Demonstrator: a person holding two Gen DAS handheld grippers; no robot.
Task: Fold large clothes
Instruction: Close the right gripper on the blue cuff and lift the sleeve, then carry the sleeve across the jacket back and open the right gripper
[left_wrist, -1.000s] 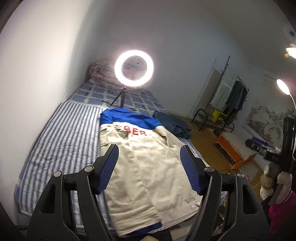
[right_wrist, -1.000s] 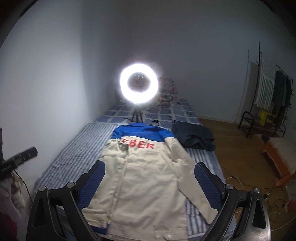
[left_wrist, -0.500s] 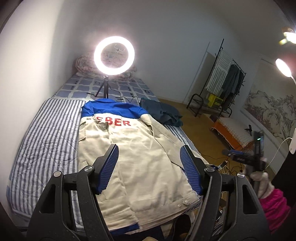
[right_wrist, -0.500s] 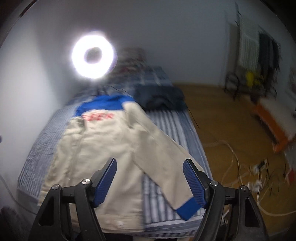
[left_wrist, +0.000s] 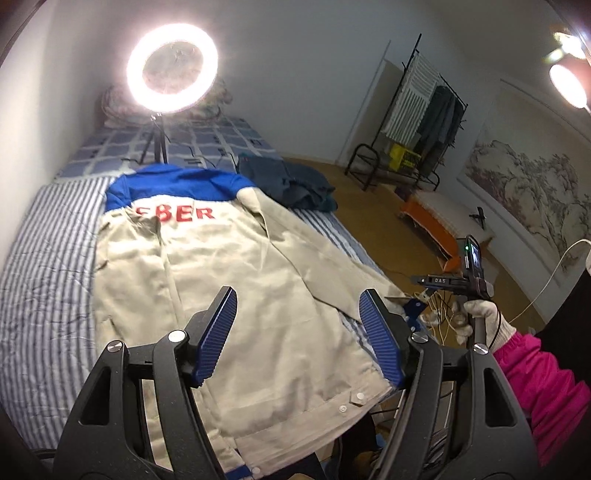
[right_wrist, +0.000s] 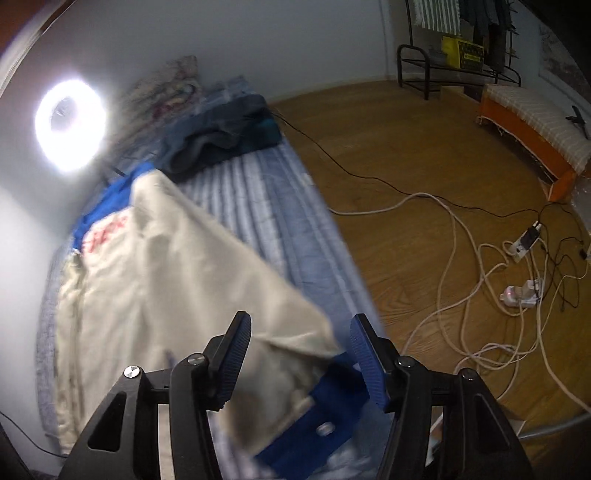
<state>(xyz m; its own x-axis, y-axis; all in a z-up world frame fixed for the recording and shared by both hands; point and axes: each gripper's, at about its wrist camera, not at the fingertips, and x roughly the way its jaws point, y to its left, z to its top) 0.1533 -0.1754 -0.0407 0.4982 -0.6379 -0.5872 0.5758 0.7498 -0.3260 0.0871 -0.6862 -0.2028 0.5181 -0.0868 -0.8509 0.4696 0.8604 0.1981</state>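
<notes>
A large beige cotton work jacket with a blue yoke and blue cuffs (left_wrist: 221, 295) is spread back-up on the striped bed (left_wrist: 40, 258). It is judged soft, limp and fairly heavy, best taken at the blue cuff (right_wrist: 325, 417) at 5 o'clock. The right gripper (right_wrist: 299, 362) is closing around that cuff, not yet pinching; the left gripper (left_wrist: 299, 336) is held wide and empty over the hem.
</notes>
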